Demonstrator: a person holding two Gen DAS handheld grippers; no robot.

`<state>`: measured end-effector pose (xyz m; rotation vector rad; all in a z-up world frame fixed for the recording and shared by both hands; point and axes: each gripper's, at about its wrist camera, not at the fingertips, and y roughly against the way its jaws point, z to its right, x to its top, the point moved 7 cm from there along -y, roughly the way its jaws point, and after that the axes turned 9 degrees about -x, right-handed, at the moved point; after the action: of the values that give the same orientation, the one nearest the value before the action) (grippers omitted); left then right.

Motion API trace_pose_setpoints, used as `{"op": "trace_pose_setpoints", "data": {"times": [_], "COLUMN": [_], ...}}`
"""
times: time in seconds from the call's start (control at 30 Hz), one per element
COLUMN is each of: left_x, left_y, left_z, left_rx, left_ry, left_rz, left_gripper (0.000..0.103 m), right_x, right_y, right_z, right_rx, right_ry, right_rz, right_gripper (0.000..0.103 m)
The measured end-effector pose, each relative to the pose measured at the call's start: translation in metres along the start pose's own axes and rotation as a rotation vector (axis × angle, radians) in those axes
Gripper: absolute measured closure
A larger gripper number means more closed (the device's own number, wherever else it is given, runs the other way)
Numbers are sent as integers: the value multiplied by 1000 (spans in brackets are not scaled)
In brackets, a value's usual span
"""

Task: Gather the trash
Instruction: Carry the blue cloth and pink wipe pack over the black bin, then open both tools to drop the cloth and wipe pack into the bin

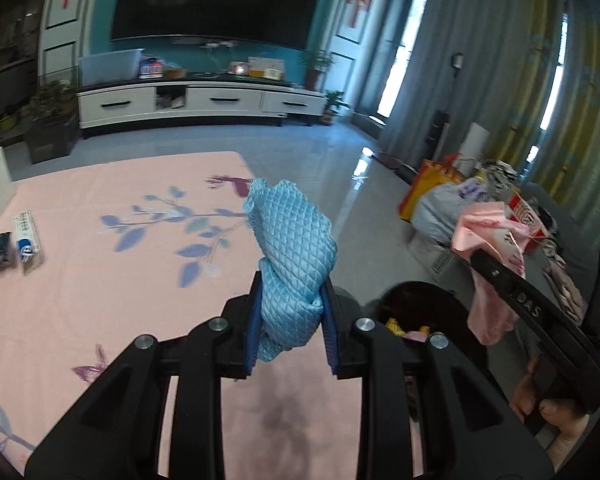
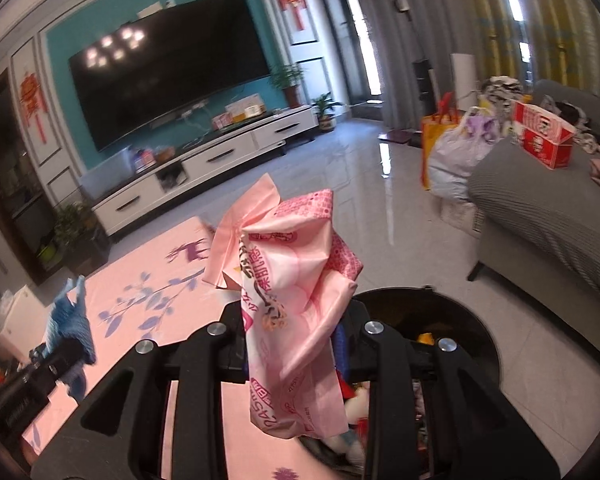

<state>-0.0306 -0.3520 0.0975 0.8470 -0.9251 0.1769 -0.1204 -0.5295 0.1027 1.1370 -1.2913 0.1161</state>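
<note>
Beside the half-hidden bin (image 2: 452, 308), left tongs (image 1: 290, 304) clamp blue cloth (image 1: 290, 240), right tongs (image 2: 296, 320) pink wrapper (image 2: 296, 300).

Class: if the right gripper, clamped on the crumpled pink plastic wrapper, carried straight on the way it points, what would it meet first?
Probably the shiny grey tiled floor beyond the round black trash bin. The right gripper points over the bin's left edge; depth is unclear.

Bin beside table, cabinet beyond.
Trash bin (image 2: 452, 320) right of table (image 1: 100, 280); TV cabinet (image 1: 200, 100) behind; sofa (image 2: 540, 208) apparently farther right.
</note>
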Motion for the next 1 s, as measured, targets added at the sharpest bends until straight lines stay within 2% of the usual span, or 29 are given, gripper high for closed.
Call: {"op": "trace_pose_setpoints", "data": {"times": [0.1, 0.13, 0.3, 0.43, 0.6, 0.73, 0.8, 0.87, 0.93, 0.97, 1.0], "left_x": [-8, -12, -28, -48, -73, -82, -84, -82, -80, -77, -73], "left_y": [-13, -21, -51, -86, -122, -145, -154, -160, -162, -162, -159], "left_z": [25, 38, 75, 103, 120, 123, 123, 126, 126, 125, 123], "left_rx": [-55, -95, -216, -314, -348, -379, -388, -391, -397, -398, -404], "left_ry": [-12, -15, -34, -28, -46, -20, -5, 1, 0, 2, -1], "left_rz": [-21, -34, -102, -196, -277, -329, -349, -361, -366, -364, -354], "left_gripper": [76, 76, 76, 76, 75, 73, 72, 64, 48, 34, 28], "right_x": [2, 2, -6, -17, -27, -32, -32, -33, -33, -33, -31], "right_y": [2, 1, -7, -18, -32, -42, -48, -52, -54, -56, -57], "right_z": [23, 30, 68, 93, 115, 120, 120, 118, 115, 114, 113], "right_rx": [-53, -71, -147, -204, -238, -244, -243, -233, -218, -211, -203], "right_ry": [-26, -29, -74, -110, -137, -142, -139, -129, -117, -107, -98], "right_rz": [1, -3, -53, -110, -159, -189, -204, -215, -221, -221, -219], "right_gripper": [72, 72, 71, 71, 70, 70, 65, 62, 47, 36, 30]}}
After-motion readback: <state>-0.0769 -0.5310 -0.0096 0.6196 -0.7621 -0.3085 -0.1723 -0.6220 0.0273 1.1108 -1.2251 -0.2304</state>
